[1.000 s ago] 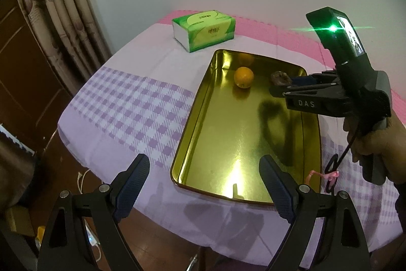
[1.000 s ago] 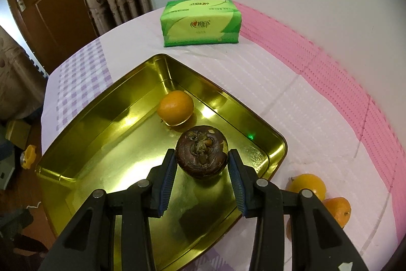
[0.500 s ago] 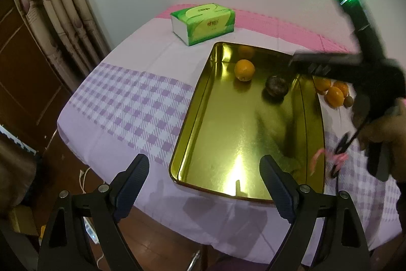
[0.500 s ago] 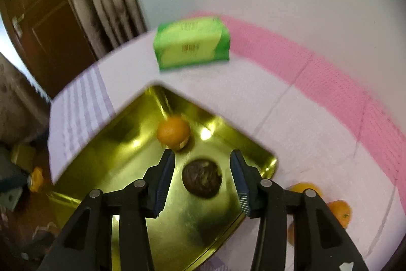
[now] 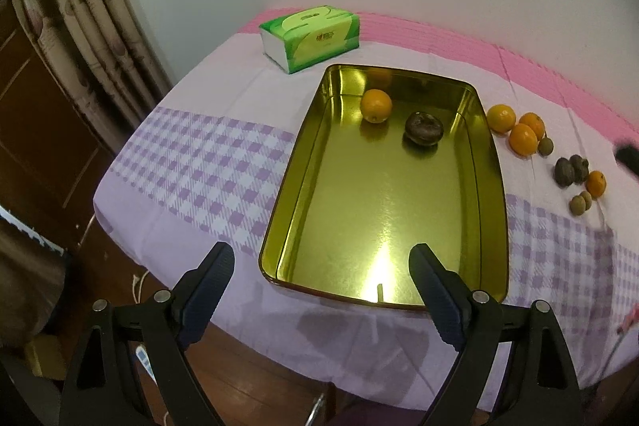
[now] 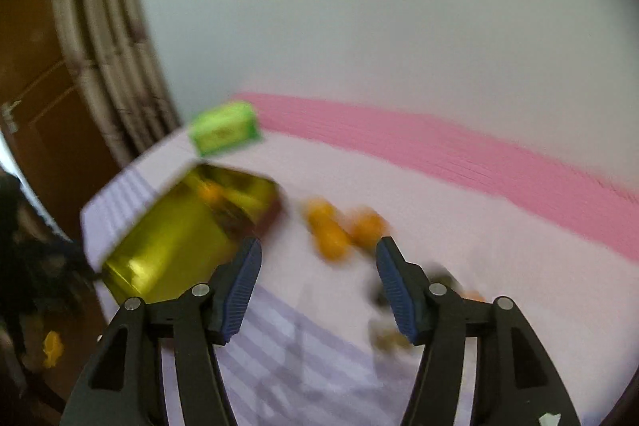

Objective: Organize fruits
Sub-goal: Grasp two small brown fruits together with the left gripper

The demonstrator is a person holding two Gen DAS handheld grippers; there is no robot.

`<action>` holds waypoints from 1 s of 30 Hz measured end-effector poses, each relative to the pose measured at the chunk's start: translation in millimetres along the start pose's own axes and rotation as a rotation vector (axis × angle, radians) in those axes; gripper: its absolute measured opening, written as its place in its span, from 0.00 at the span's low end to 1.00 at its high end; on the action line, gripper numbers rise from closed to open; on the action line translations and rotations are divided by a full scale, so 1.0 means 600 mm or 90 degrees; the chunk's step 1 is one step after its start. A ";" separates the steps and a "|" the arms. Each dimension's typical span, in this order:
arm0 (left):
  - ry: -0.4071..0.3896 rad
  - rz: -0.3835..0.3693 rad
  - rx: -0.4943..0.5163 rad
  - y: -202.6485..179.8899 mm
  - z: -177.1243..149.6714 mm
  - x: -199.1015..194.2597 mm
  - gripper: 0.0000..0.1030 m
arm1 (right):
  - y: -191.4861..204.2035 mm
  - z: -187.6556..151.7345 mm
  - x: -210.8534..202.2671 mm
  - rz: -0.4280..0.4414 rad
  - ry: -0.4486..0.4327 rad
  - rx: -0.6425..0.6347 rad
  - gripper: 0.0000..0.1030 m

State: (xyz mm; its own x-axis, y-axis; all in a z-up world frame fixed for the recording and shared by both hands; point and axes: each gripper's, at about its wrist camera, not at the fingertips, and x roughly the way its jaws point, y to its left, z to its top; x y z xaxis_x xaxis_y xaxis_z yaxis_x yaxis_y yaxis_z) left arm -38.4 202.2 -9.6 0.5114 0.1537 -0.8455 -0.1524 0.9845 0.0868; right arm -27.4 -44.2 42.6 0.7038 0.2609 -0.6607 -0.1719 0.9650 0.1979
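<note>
A gold metal tray lies on the table. In it sit an orange and a dark brown round fruit, apart from each other at the far end. To the tray's right lie three oranges, more dark fruits, another orange and small brownish fruits. My left gripper is open and empty over the tray's near edge. My right gripper is open and empty, above the table right of the tray, with blurred oranges between its fingers.
A green tissue box stands behind the tray; it also shows in the right wrist view. The table has a lilac checked cloth with a pink band at the back by the wall. Curtains and a wooden door are left.
My right gripper has opened, left the dark fruit in the tray beside the orange, and pulled back to the right out of the tray. My left gripper has stayed put.
</note>
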 end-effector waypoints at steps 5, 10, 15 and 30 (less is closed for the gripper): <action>-0.025 0.008 0.043 -0.026 -0.006 -0.007 0.87 | -0.104 -0.089 -0.010 -0.110 0.046 0.058 0.56; -0.054 -0.004 0.118 -0.071 -0.018 -0.021 0.87 | -0.185 -0.141 -0.009 -0.161 0.060 0.119 0.56; -0.049 -0.077 0.206 -0.133 -0.032 -0.038 0.87 | -0.233 -0.171 0.003 -0.192 0.070 0.151 0.60; 0.057 -0.340 0.246 -0.389 0.059 0.023 0.85 | -0.253 -0.200 -0.002 -0.174 0.057 0.171 0.85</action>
State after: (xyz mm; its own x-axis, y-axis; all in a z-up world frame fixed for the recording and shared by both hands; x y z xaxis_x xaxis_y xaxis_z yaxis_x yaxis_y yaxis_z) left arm 34.3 -22.3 -22.7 0.3572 -0.3552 -0.8639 0.4259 0.8851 -0.1879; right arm -84.8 -188.0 -73.7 0.6336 0.0082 -0.7736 0.2086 0.9611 0.1810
